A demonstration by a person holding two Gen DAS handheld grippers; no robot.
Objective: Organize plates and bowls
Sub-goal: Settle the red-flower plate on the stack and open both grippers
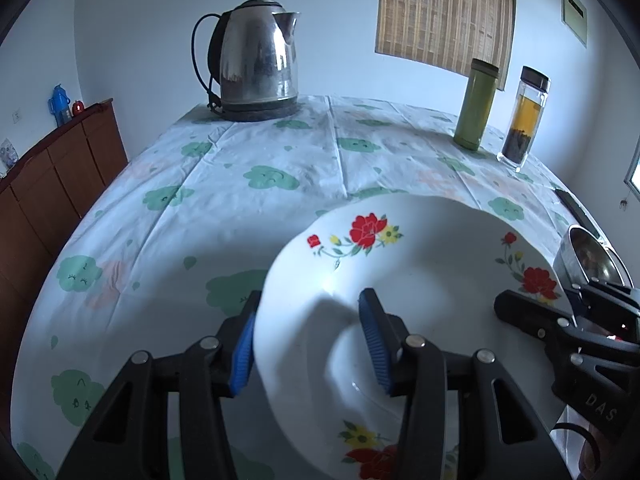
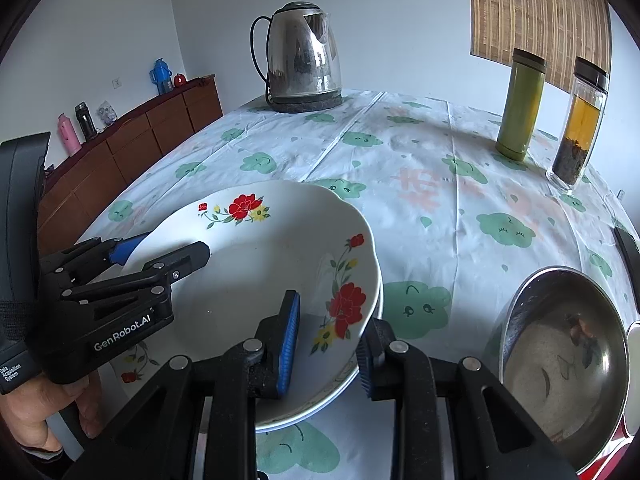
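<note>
1. Two black claws with blue pads straddle opposite rims of the white flower-printed deep plate point(image 2: 256, 276): the left claw point(image 1: 316, 344) at its left rim, the right claw point(image 2: 326, 344) at its right rim, each closed on the rim.
2. That plate sits atop another white plate point(image 2: 360, 368), near the front edge of the worktop point(image 2: 440, 200).
3. Just right of the plates stands a round steel bowl point(image 2: 560, 360).
4. A white cloth with green cloud faces point(image 1: 240, 184) covers the worktop.
5. Farther back, on the right, stand a green cylindrical flask point(image 1: 476, 106) and a clear tea bottle with a dark cap point(image 1: 524, 120).
6. At the far edge sits a steel electric kettle point(image 1: 256, 60).
7. Beyond, pale walls, a bamboo blind point(image 1: 444, 12) and a brown wooden sideboard point(image 1: 60, 168) on the left.
</note>
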